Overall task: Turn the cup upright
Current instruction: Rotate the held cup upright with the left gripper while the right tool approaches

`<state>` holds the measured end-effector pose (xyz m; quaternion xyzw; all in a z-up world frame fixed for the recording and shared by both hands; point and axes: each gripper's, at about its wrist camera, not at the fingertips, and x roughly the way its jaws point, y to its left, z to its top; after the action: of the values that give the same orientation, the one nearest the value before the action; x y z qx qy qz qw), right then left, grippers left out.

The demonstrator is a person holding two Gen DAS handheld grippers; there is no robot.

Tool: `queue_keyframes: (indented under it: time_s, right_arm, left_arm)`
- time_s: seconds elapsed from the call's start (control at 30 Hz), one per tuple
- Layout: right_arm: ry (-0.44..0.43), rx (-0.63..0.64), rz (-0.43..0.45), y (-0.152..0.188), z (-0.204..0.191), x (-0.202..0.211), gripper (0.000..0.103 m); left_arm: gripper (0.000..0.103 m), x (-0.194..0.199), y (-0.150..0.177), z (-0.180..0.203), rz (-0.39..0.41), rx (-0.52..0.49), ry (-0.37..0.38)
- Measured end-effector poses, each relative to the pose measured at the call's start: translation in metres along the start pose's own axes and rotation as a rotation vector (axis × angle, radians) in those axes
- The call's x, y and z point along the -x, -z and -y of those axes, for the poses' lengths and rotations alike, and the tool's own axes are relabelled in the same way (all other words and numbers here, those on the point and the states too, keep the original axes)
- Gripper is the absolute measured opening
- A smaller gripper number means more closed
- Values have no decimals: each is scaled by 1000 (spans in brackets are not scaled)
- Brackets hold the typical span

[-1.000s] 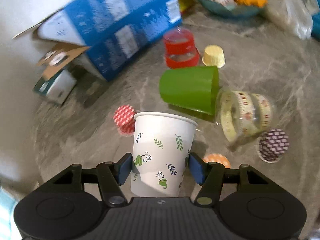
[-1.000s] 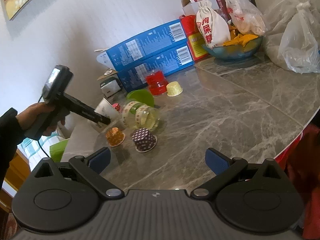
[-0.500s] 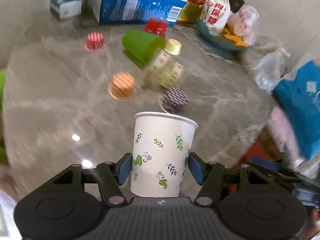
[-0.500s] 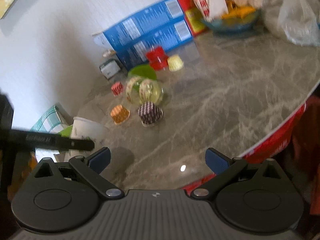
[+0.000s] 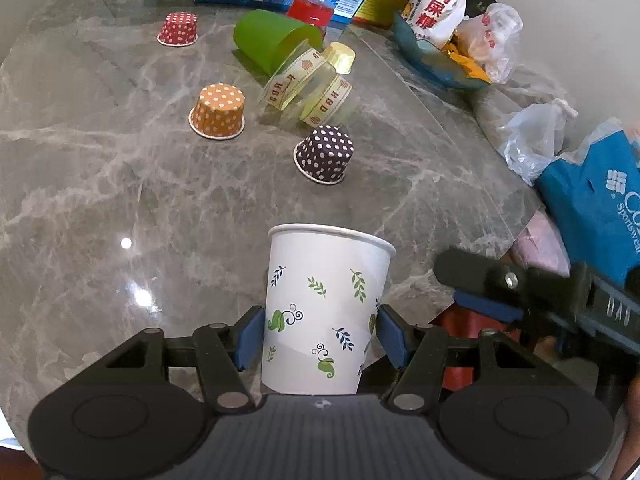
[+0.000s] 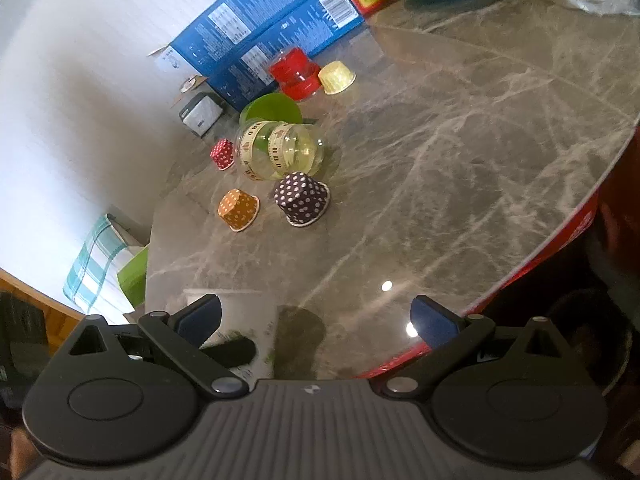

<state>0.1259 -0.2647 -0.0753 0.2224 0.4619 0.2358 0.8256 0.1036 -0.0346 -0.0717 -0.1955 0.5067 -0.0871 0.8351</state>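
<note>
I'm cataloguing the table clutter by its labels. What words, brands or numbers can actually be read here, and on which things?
"HBD": on the cream ribbon bands around the clear plastic jar lying on its side.
"狗屎糖": red characters on the white cloth drawstring pouch.
"Sportswear", partly cut off: on the blue carrier bag, beside a white logo.
Blue cardboard boxes: barcodes and fine print, too small to read.
White leaf-print paper cup: no text.

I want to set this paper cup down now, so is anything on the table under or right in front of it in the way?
Nothing visible blocks it. The left gripper holds the paper cup rim-up over bare marble table. The nearest things, the dark dotted cupcake liner and the orange one, sit well beyond it.
</note>
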Motion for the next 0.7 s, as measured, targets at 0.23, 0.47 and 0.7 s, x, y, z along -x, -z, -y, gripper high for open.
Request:
queue_keyframes:
  time_s: [0.23, 0.47, 0.7]
  right_arm:
    - [-42, 54, -87, -9, -24, -19, 102]
    - [-68, 56, -172, -12, -31, -38, 92]
    - [-80, 67, -218, -12, -37, -54, 85]
  left_arm:
    - [64, 0, -3, -3, -1, 2, 28]
    - [67, -1, -8, -4, 0, -31, 23]
    - [78, -5, -9, -10, -17, -29, 32]
